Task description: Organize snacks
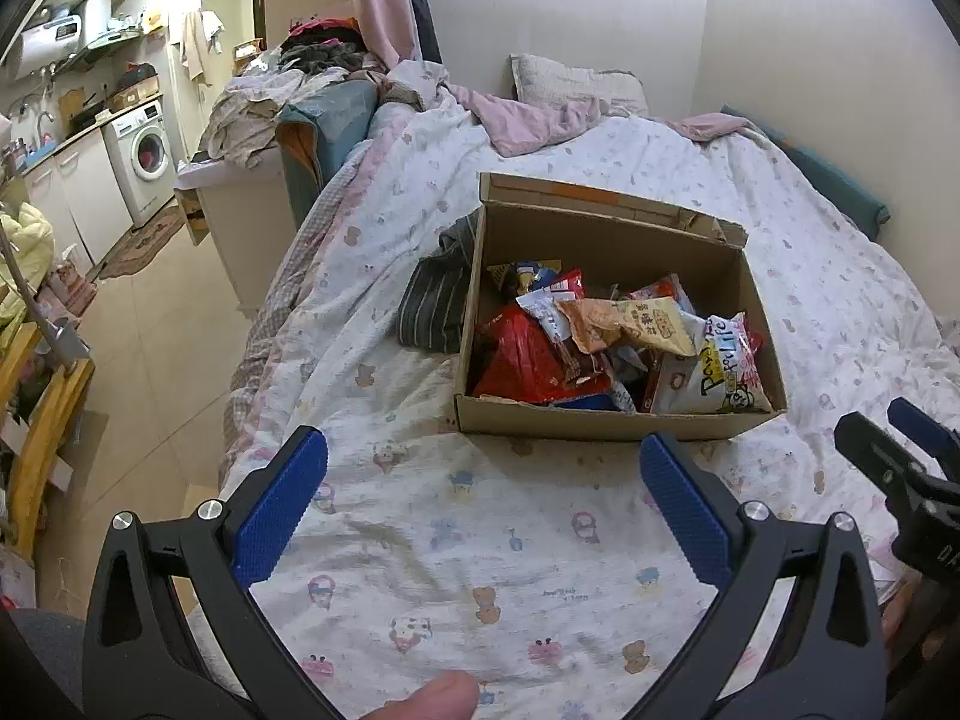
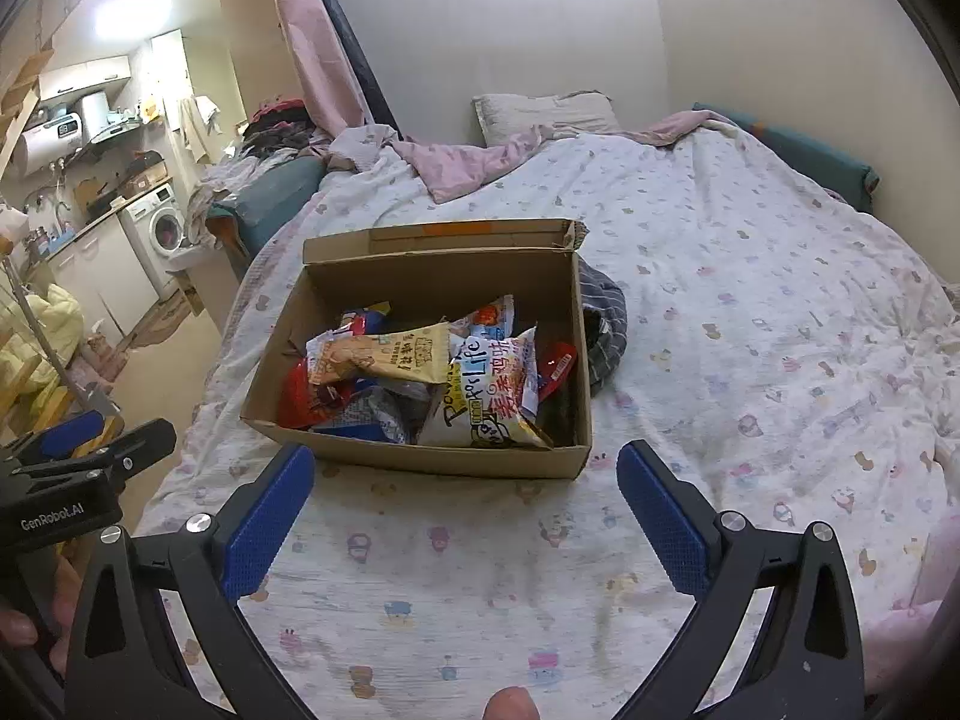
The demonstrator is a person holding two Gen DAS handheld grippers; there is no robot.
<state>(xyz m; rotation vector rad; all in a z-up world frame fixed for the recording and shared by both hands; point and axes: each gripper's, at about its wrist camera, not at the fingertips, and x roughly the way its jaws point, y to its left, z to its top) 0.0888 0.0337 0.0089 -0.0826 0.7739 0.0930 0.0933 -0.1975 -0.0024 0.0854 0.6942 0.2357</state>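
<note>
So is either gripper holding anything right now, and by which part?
Nothing is held. The left gripper and right gripper are both open over the patterned bedsheet, short of the brown cardboard box of snack packets.

The box [image 1: 612, 420] near the foot edge of the bed is plain brown cardboard, matt and a little rough, torn along its back flap, and the snack packets [image 1: 606, 342] inside it are glossy, crinkled plastic film. The bedspread [image 1: 456, 540] under it is soft, matt printed cloth, wrinkled, with a striped knit garment [image 1: 432, 300] against the box's side. Both grippers, the left gripper [image 1: 480, 468] and the right gripper [image 2: 465, 480], have smooth black plastic arms, shiny metal screws and blue pads [image 1: 282, 504] with a finely ribbed, rubbery surface.
</note>
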